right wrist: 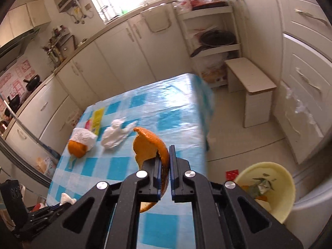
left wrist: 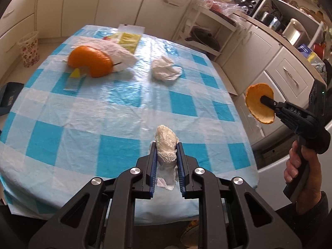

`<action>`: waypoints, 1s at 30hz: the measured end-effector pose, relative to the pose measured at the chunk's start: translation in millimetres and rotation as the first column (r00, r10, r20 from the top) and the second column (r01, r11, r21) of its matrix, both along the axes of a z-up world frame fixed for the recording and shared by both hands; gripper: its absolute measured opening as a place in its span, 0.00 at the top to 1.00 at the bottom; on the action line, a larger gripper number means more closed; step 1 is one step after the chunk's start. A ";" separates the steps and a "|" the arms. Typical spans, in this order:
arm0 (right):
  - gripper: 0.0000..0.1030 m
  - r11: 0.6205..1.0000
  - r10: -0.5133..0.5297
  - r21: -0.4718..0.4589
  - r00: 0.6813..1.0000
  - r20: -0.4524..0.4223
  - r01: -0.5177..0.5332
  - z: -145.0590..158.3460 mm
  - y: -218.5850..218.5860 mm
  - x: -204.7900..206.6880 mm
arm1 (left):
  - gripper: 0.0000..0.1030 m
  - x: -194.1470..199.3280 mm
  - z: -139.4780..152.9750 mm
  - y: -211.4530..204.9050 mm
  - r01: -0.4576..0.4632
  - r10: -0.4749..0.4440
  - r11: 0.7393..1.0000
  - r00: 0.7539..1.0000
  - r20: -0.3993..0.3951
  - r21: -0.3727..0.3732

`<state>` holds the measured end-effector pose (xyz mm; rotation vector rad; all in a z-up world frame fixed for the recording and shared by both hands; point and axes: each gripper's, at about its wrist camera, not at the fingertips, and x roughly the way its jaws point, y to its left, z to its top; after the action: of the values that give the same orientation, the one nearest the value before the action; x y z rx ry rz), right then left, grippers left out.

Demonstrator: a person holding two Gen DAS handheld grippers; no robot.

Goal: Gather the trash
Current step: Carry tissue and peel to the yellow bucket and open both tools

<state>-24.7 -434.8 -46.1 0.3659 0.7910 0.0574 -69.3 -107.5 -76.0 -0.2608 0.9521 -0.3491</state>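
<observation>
The right tool (right wrist: 165,155) is clamped on a curved peel (right wrist: 149,145), held off the counter (right wrist: 176,108) past its right edge, with the yellow bin (right wrist: 267,188) lower right on the floor, open air between. The left tool (left wrist: 166,153) pinches a tissue wad (left wrist: 167,143) over the near counter, farther from the bin.
</observation>
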 end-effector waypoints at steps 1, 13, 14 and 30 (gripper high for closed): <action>0.93 0.999 -0.037 -0.014 0.999 -0.015 0.036 -4.0 -13.1 -4.6 | 0.84 -1.7 3.6 -15.6 0.034 -0.034 0.999 0.999 0.010 -0.002; 0.93 0.954 -0.297 -0.056 0.919 -0.260 0.293 -83.2 -118.4 -35.7 | 0.84 4.0 -4.7 -222.5 0.332 -0.334 0.942 0.942 -0.028 -0.055; 0.93 0.952 -0.303 -0.042 0.914 -0.271 0.303 -85.9 -122.6 -35.9 | 0.84 7.2 -9.3 -236.3 0.338 -0.341 0.939 0.939 -0.041 -0.057; 0.57 0.911 -0.373 0.158 0.925 -0.079 0.381 -31.7 -155.0 -53.7 | 0.62 39.8 -82.3 -346.7 0.354 -0.333 0.935 0.905 -0.263 0.035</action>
<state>-78.4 -589.8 -77.7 0.6808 0.7524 -0.2490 -29.5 -454.2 -158.3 -0.0587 1.2670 -0.6101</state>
